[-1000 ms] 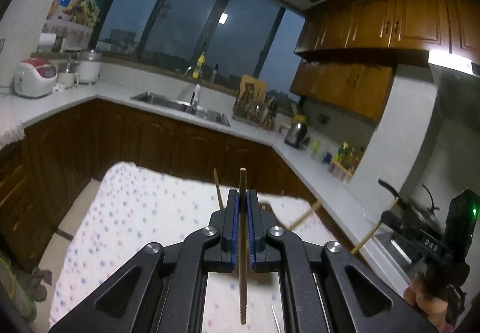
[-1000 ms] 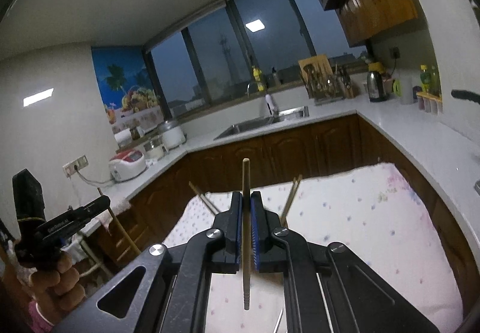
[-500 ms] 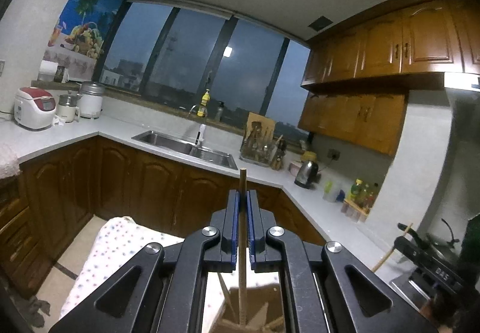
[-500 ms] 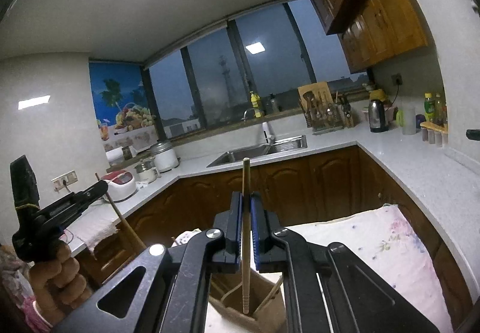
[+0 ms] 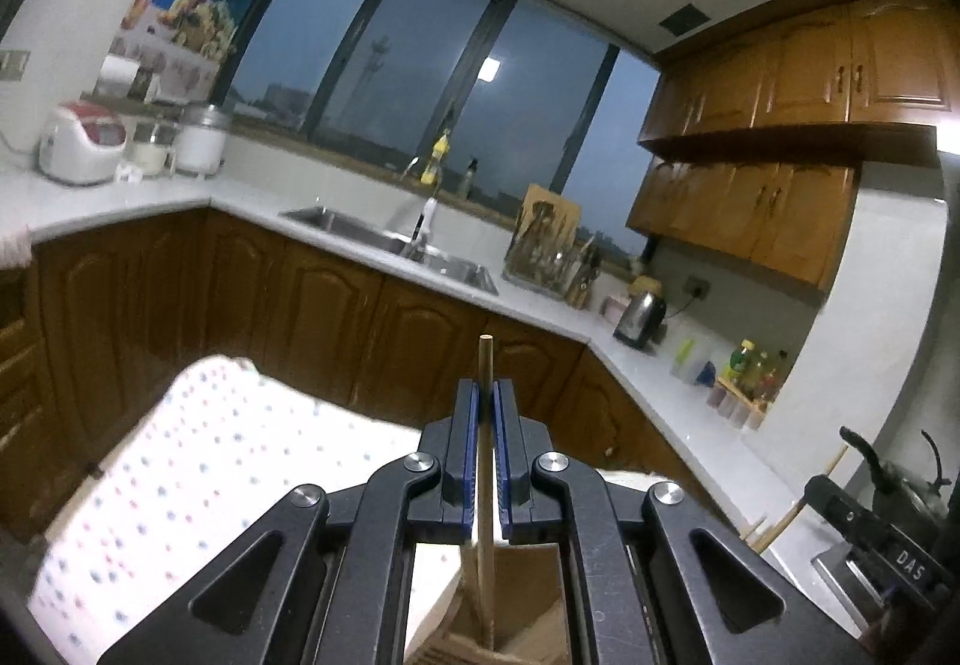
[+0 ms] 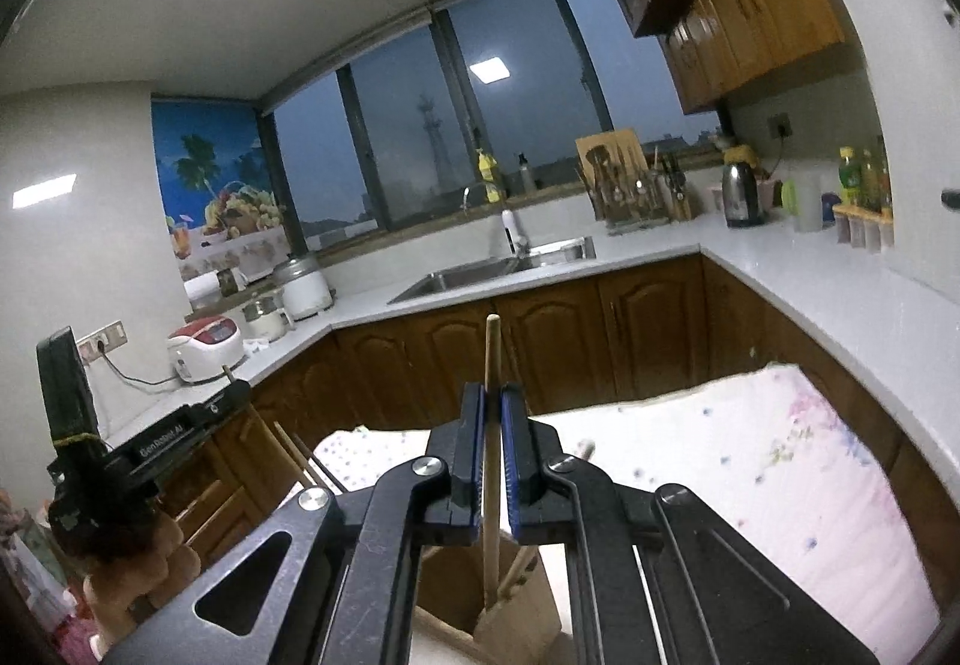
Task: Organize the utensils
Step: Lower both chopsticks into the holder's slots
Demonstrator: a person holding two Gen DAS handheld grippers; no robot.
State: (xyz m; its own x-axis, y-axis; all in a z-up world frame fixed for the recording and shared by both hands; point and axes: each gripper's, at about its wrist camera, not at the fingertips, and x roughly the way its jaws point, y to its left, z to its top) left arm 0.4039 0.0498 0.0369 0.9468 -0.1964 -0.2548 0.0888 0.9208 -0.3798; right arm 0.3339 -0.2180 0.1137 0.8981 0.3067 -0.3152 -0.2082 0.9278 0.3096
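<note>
My left gripper (image 5: 486, 395) is shut on a wooden chopstick (image 5: 485, 365) that stands upright between the blue pads. Its lower end reaches into a wooden utensil holder (image 5: 528, 599) right below. My right gripper (image 6: 493, 395) is likewise shut on an upright chopstick (image 6: 492, 347), whose lower end dips into the same holder (image 6: 456, 587), beside other chopsticks (image 6: 523, 560) leaning inside. In the right wrist view the left gripper (image 6: 180, 431) shows at the left, held by a hand (image 6: 138, 563). The left wrist view catches the right gripper (image 5: 864, 521) at the lower right.
The holder stands on a table under a dotted white cloth (image 5: 180, 473) (image 6: 792, 479). Dark wood cabinets (image 5: 336, 317) and a white counter with a sink (image 6: 492, 269), a kettle (image 6: 741, 194), a knife rack (image 6: 624, 185) and a rice cooker (image 5: 81, 149) ring the room.
Both grippers have moved lower and over the wooden holder, which was out of view a second ago. The chopsticks' lower ends now sit inside it. Both grips are unchanged.
</note>
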